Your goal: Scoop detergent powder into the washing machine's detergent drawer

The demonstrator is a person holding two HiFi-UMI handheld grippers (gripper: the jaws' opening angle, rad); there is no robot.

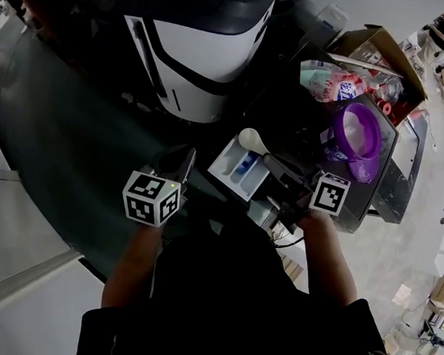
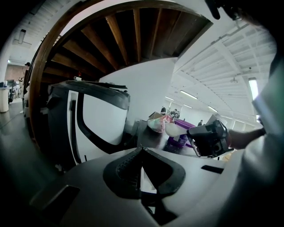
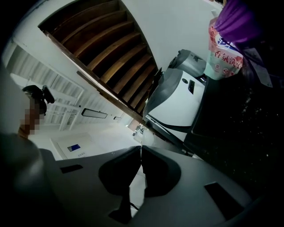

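One white scoop (image 1: 252, 141) hangs over the washing machine's (image 1: 202, 47) one open detergent drawer (image 1: 222, 163), its handle pinched in the right hand-held gripper (image 1: 283, 170). One purple tub (image 1: 372, 161) behind holds pale powder (image 1: 357, 129), beside one detergent bag (image 1: 323, 81). The left hand-held gripper (image 1: 185, 157) is closed and empty.

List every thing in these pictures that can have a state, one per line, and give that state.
White washing machine detergent drawer: pulled open.
Round purple plastic tub: open, no lid on it.
White plastic scoop: held over the drawer; contents cannot be seen.
Left gripper: shut, holding nothing.
Right gripper: shut on the scoop's handle.
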